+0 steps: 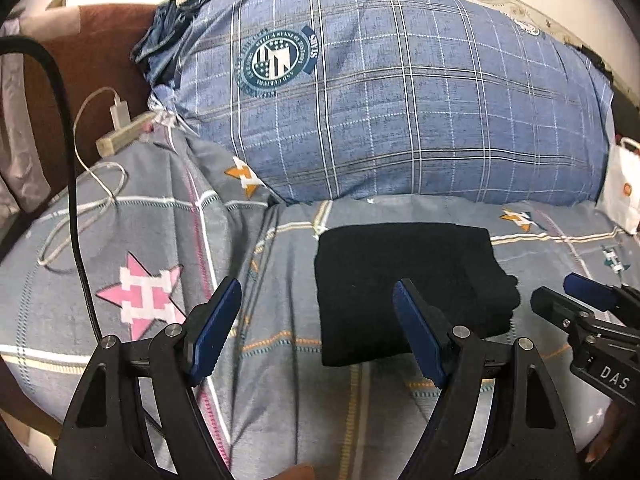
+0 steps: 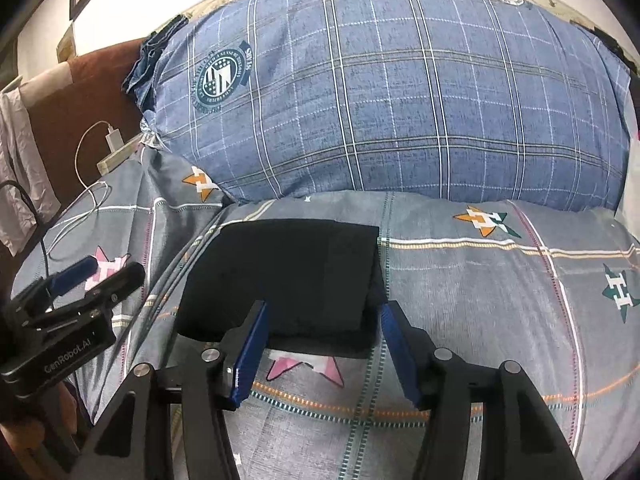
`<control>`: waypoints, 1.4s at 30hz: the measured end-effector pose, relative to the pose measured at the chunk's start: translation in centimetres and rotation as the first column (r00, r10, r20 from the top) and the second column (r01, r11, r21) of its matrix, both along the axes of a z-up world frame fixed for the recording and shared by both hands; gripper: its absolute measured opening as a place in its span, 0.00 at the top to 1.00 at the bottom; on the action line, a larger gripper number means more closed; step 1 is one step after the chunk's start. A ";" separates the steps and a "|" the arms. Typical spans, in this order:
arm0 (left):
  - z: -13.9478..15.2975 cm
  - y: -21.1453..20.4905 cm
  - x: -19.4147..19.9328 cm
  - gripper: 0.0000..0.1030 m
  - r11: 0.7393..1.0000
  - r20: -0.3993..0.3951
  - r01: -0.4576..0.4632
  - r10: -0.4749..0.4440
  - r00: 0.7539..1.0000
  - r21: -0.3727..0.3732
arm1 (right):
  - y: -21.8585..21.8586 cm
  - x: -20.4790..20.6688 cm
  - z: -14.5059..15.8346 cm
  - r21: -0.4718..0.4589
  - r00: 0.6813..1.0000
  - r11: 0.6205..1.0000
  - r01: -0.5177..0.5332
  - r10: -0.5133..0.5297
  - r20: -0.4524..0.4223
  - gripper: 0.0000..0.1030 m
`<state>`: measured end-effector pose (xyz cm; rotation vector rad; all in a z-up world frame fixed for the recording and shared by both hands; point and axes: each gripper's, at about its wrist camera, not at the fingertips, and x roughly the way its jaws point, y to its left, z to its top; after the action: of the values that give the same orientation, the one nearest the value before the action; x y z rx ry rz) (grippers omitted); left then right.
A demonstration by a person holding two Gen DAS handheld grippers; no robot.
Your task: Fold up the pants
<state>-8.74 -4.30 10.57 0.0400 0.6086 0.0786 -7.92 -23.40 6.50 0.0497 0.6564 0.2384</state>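
Black pants (image 1: 408, 288) lie folded into a compact rectangle on the bedsheet (image 1: 280, 400), at twelve o'clock of your right gripper (image 2: 320, 354). Both it and the left gripper (image 1: 316, 332) gape empty. Folding looks finished; just withdraw.

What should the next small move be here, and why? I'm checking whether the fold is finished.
Probably just draw both claws back and stop. The pants already lie in a compact folded rectangle on the bedsheet, and the left claw and right claw are both open, holding nothing. At most, I'd press the looser right edge flat first.
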 end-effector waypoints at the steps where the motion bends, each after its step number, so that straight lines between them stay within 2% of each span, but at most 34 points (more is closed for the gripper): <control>1: 0.0 -0.1 0.0 0.24 1.000 0.001 0.000 0.000 1.000 0.009 | -0.1 0.1 -0.1 0.003 1.000 1.000 0.001 -0.001 -0.004 0.46; 5: -0.3 -0.1 0.5 0.24 1.000 -0.021 0.010 -0.010 1.000 0.009 | -0.2 0.3 -0.3 0.008 1.000 1.000 0.000 0.001 -0.014 0.46; 10: -0.5 -0.6 0.8 0.24 0.997 -0.014 -0.021 0.022 1.000 0.079 | -0.1 0.6 -0.8 0.006 1.000 1.000 -0.007 0.008 -0.026 0.46; 15: -0.8 -0.7 1.0 0.23 0.998 -0.025 -0.011 0.013 1.000 0.060 | -0.3 1.2 -1.1 0.011 0.999 1.000 -0.012 0.013 -0.037 0.46; 20: -0.8 -0.7 1.7 0.23 0.998 -0.069 -0.022 0.026 0.997 0.052 | -0.2 1.6 -1.8 -0.006 0.998 1.000 -0.012 0.012 -0.061 0.46; 26: -1.3 -1.9 2.2 0.23 0.979 -0.079 -0.064 0.080 0.994 0.192 | -0.1 1.9 -1.9 0.000 0.998 1.000 -0.024 0.023 -0.063 0.46; 27: -1.4 -2.0 2.1 0.23 0.981 -0.082 -0.056 0.072 0.994 0.187 | 0.0 1.9 -1.9 -0.001 0.998 1.000 -0.028 0.028 -0.062 0.46; 30: -1.6 -1.5 2.1 0.23 0.993 -0.086 -0.027 0.037 0.996 0.111 | 0.2 1.9 -1.8 -0.006 0.998 0.999 -0.036 0.036 -0.059 0.46; 36: -1.4 -1.3 2.2 0.23 1.000 -0.082 0.023 -0.022 0.996 0.013 | 0.2 1.9 -1.8 -0.009 0.998 0.999 -0.041 0.040 -0.052 0.46; 42: -1.3 -1.4 2.1 0.23 0.999 -0.080 0.032 -0.033 0.996 -0.013 | 0.4 1.9 -1.7 -0.013 0.998 0.999 -0.043 0.042 -0.050 0.46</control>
<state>-6.67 -5.72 9.28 0.0420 0.6884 0.0421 -6.06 -23.02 4.80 0.0280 0.7089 0.2738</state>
